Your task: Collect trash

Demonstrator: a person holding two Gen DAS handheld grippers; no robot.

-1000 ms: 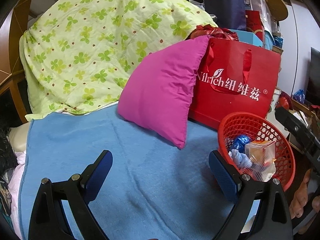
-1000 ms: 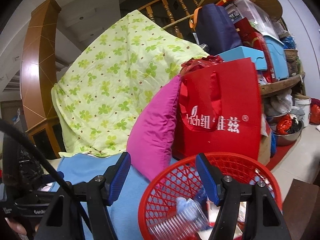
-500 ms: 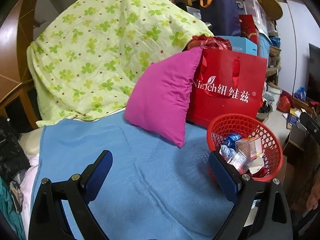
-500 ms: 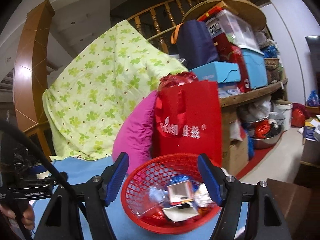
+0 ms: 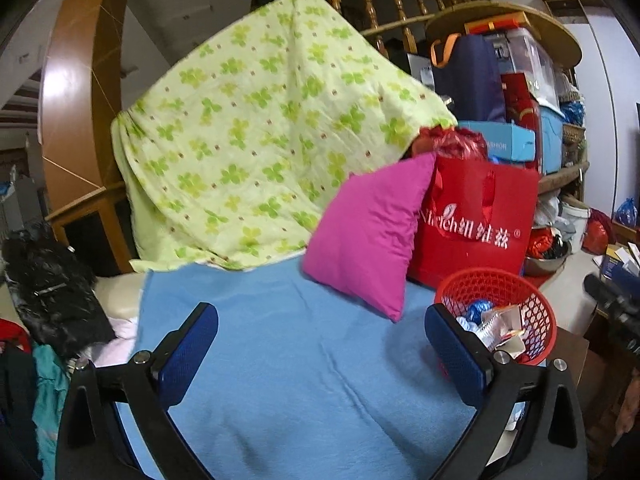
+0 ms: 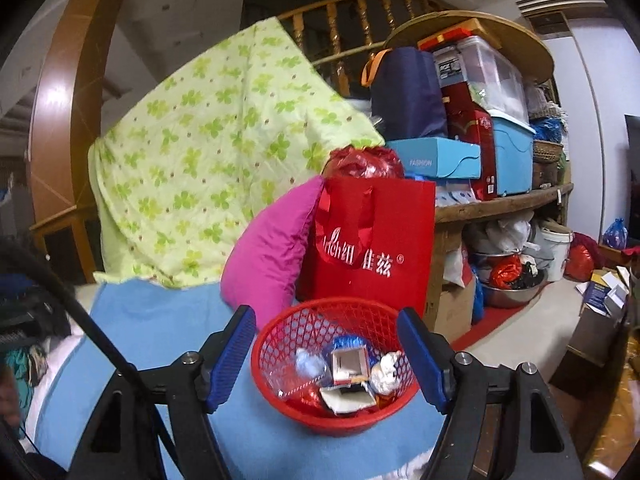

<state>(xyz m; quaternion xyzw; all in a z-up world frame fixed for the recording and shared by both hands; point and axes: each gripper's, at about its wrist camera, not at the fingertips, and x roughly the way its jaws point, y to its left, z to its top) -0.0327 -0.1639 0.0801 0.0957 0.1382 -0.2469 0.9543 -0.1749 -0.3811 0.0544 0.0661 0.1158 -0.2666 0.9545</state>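
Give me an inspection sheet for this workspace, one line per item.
Surface: blue blanket, bare where visible.
Job's things: red basket at the blanket's right end holding trash: wrappers, small box, foil.
Clutter: pink pillow leaning on red bag; green quilt behind.
Grippers: left hand-held gripper opening, nothing between its jaws; right hand-held gripper open, holding nothing.
Cables: black cable at left.
Surroundings: crowded shelf, stair railing.
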